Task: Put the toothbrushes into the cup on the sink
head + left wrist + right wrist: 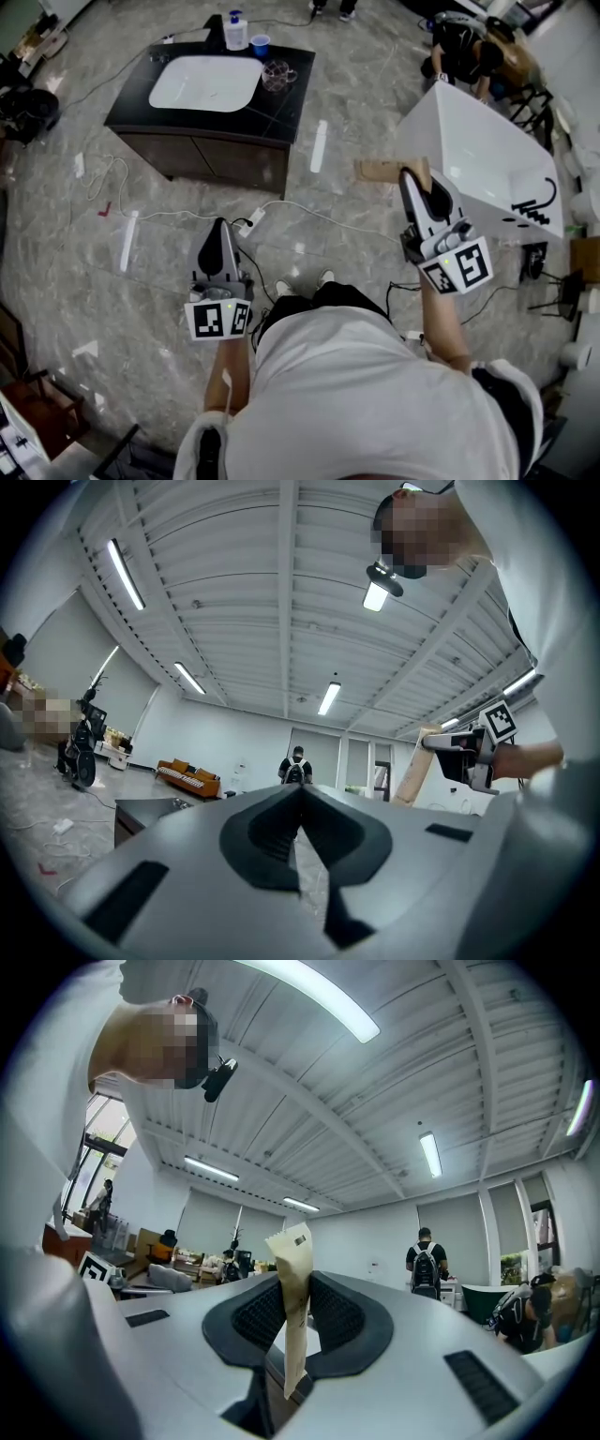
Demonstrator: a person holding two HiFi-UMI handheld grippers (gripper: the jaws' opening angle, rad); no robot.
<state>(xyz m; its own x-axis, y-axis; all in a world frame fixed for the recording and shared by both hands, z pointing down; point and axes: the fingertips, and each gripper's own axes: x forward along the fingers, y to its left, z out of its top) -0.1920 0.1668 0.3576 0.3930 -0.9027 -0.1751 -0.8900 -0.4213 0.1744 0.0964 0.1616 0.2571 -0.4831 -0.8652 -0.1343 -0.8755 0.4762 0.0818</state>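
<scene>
I stand on the floor some way from the black vanity with its white sink (pixel 204 82). A blue cup (pixel 261 44) and a clear glass cup (pixel 277 73) stand on the vanity's right side. My right gripper (pixel 409 174) (pixel 295 1309) is shut on a flat tan paper packet (pixel 382 171) (pixel 292 1274), which sticks out past the pads. What is in the packet is hidden. In the left gripper view the right gripper (pixel 442 742) holds the tan packet (pixel 413 775) up. My left gripper (pixel 221 227) (pixel 298 794) is shut with nothing in it.
A white bathtub (pixel 478 155) stands tilted just right of my right gripper. A pump bottle (pixel 235 30) sits at the back of the vanity. White cables and a power strip (pixel 249 223) lie on the marble floor between me and the vanity. People are at the far right.
</scene>
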